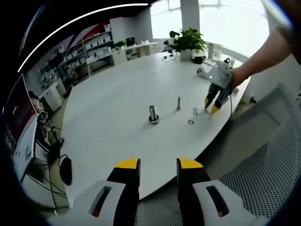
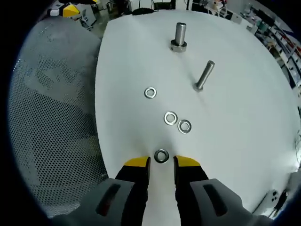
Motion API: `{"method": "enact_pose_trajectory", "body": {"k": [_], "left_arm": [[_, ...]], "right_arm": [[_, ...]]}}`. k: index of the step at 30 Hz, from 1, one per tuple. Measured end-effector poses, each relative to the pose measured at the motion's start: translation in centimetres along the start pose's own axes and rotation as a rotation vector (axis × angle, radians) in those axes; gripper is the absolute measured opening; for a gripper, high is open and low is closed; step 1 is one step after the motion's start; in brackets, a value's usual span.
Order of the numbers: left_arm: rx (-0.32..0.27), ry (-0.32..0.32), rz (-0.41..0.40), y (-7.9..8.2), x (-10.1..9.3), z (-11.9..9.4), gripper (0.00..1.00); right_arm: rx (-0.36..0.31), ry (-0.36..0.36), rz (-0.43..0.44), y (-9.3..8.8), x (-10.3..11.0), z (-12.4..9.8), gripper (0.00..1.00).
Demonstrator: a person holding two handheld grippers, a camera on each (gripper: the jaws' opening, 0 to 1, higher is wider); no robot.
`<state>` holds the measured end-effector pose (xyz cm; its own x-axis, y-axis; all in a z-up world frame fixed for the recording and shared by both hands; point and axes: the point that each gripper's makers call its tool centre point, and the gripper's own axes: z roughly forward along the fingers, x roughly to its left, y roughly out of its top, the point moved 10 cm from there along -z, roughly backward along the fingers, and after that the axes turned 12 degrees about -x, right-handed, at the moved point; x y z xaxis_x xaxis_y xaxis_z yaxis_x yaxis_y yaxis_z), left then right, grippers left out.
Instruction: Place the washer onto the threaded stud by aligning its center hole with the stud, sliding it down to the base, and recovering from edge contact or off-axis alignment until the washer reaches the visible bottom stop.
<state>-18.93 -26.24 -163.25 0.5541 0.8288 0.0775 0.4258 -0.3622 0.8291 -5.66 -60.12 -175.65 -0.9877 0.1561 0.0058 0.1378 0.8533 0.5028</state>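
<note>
A flat, shiny metal washer [image 2: 161,156] with a round center hole lies on the smooth white table [image 2: 235,155] just ahead of the right gripper [image 2: 161,162], whose yellow-tipped jaws stand spread to either side of it without pinching it. Farther ahead lie three more washers [image 2: 170,117], then a slim threaded stud [image 2: 204,75] leaning and a thicker steel stud on a nut base [image 2: 179,36]. The left gripper [image 1: 158,164] hangs well back off the table edge, jaws spread and holding nothing
</note>
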Motion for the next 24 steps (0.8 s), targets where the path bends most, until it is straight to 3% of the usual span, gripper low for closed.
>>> {"method": "enact_pose_trajectory", "body": {"k": [2,5,11,18,24], "left_arm": [[-0.008,0.003,-0.003,0.1,0.0,-0.1,0.28],[-0.019,-0.006,-0.012,0.1,0.0,-0.1,0.27],[-0.003,-0.007,-0.021,-0.1,0.1,0.0,0.27],[0.005,0.006,-0.028,-0.2,0.3,0.1,0.26],[0.025,0.005,-0.026,-0.4,0.3,0.2,0.25]], "right_arm": [[-0.006,0.000,-0.002,-0.1,-0.1,-0.1,0.18],[-0.019,-0.004,0.064,-0.1,-0.5,-0.1,0.15],[-0.011,0.054,-0.050,-0.1,-0.7,0.0,0.14],[0.148,0.076,-0.092,1.6,-0.8,0.8,0.13],[0.206,0.059,-0.064,2.1,-0.9,1.2,0.14]]}}
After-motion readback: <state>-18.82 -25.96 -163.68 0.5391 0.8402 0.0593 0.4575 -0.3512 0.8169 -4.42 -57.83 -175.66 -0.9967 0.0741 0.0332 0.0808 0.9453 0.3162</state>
